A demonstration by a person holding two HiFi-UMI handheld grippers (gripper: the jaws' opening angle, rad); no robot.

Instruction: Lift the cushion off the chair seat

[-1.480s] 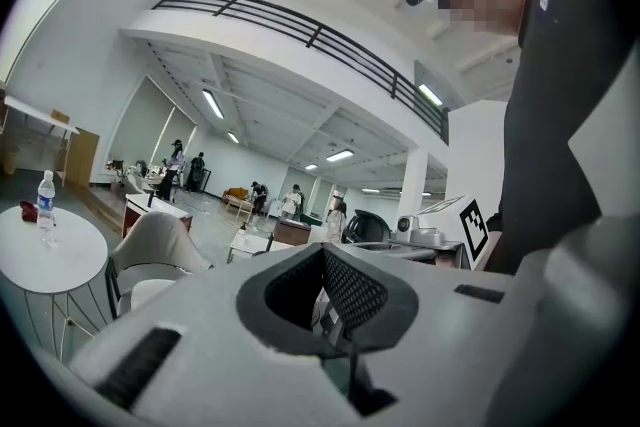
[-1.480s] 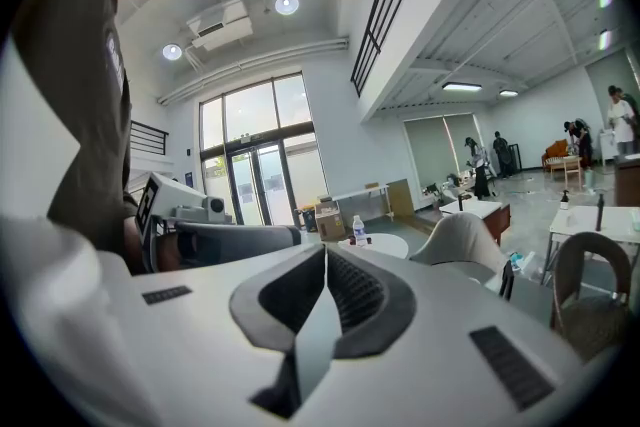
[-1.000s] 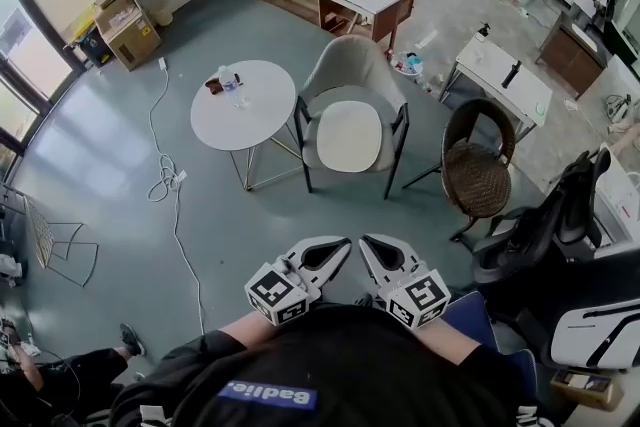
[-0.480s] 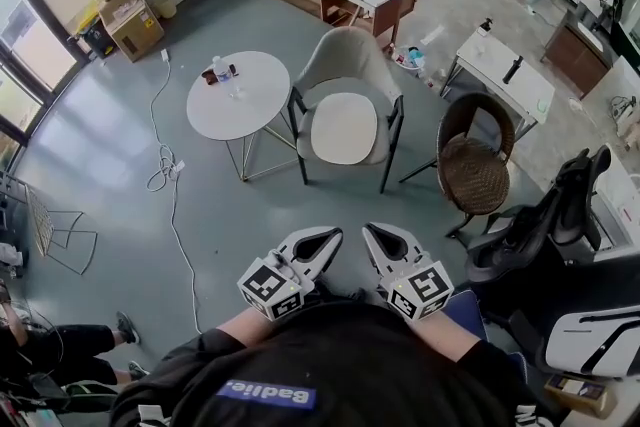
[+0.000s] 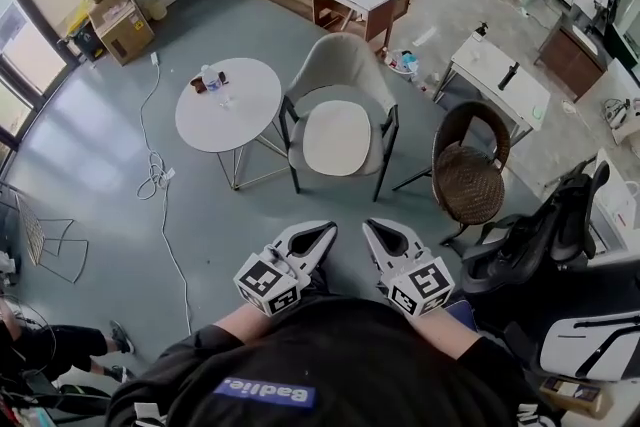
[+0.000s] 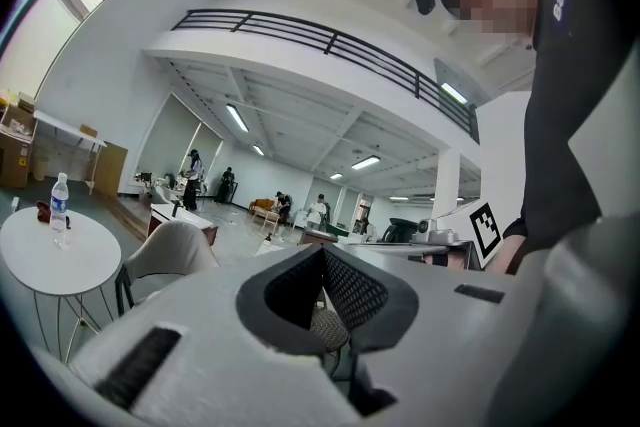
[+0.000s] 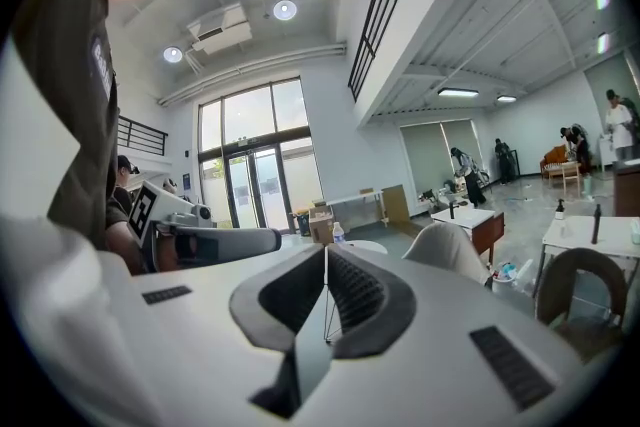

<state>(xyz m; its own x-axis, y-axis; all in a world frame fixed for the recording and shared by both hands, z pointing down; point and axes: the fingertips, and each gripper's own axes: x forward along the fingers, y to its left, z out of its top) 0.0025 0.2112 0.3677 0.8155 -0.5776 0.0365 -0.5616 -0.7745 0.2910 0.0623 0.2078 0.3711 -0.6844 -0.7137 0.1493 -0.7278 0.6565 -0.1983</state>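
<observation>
The cream cushion lies flat on the seat of the light grey armchair, in the middle of the head view. Both grippers are held close to the person's body, well short of the chair. My left gripper is shut with nothing between its jaws, and my right gripper beside it is shut and empty too. The left gripper view shows its pads meeting at the tip, with the armchair far off at the left. In the right gripper view the closed tip points past the armchair.
A round white table with a water bottle stands left of the armchair. A brown wicker chair stands to its right, a black office chair nearer me. A white cable runs over the grey floor.
The armchair and table have drifted left and look a little nearer as the person steps forward. Both grippers stay shut side by side in front of the body.
</observation>
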